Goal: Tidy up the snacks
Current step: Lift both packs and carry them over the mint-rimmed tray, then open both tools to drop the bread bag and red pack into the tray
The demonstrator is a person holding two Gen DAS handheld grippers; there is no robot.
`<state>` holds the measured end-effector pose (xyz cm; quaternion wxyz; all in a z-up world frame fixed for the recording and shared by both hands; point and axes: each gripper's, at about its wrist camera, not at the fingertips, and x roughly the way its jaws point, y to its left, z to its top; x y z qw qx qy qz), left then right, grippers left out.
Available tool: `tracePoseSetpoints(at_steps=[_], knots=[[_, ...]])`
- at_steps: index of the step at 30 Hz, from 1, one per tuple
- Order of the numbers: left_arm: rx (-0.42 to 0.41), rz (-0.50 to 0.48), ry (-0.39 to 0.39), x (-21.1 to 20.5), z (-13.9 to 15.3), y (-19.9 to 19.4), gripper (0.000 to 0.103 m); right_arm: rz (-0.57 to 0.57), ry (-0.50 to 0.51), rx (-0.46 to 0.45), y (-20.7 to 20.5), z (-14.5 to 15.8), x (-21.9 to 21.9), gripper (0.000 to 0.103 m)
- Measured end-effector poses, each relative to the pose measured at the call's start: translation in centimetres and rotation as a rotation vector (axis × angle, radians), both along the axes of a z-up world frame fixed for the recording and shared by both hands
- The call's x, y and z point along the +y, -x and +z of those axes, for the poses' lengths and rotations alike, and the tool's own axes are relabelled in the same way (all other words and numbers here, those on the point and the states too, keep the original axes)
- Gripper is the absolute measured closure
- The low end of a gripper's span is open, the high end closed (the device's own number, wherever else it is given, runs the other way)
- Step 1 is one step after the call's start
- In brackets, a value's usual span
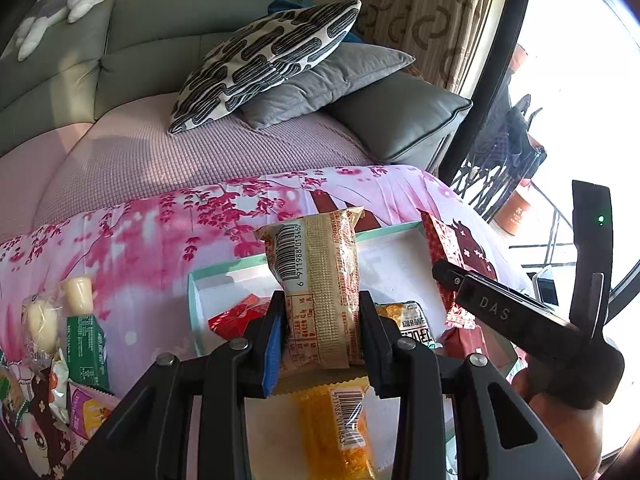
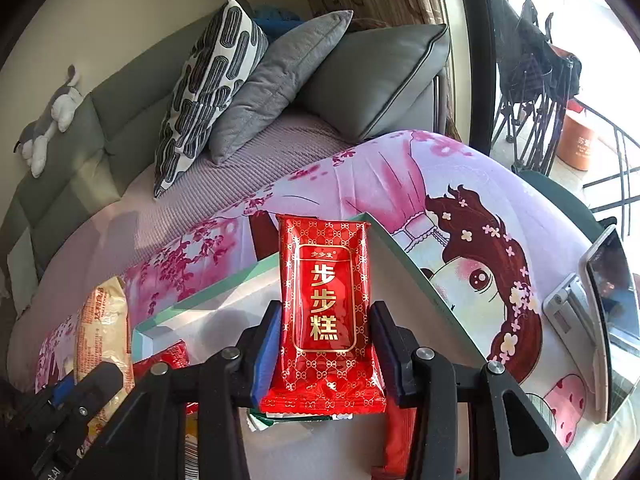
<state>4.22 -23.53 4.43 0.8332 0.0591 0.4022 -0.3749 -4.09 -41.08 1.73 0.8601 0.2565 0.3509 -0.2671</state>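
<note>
Red snack packet (image 2: 326, 312) lettered 步步糕 clamped in right gripper (image 2: 326, 344), beige barcoded packet (image 1: 320, 292) clamped in left gripper (image 1: 322, 336)

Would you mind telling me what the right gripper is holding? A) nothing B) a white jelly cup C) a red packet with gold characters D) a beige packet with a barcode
C: in the right wrist view, the right gripper has its pads pressed on either side of the upright red packet, while the beige packet sits in the left gripper.
</note>
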Motion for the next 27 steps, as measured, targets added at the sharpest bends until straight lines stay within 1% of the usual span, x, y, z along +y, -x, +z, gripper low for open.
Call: tracePoseSetpoints(at_steps=[3, 6, 11, 14, 27], knots=[[0.025, -0.014, -0.006, -1.2, -0.5, -0.2, 0.067, 0.005, -0.011, 0.014, -0.2, -1.0, -0.7, 0.056], [0.032, -0.017, -0.027, -2.2, -1.0, -0.3, 0.067, 0.008, -0.03, 0.018, -0.3, -1.8, -1.4, 0.056], [0.038, -0.012, -0.071, -3.4, -2.0, -0.6, 0.067, 0.023, -0.009, 0.04, -0.5, -2.2, -1.9, 0.056], [0.047, -0.004, -0.09, -3.9, -2.8, -0.9, 0.067, 0.035, -0.015, 0.046, -0.7, -2.7, -2.0, 0.056], [0.061, -0.004, -0.149, -5.7, -4.8, -1.5, 0.067, 0.038, -0.024, 0.08, -1.0, -3.9, -2.5, 0.056]])
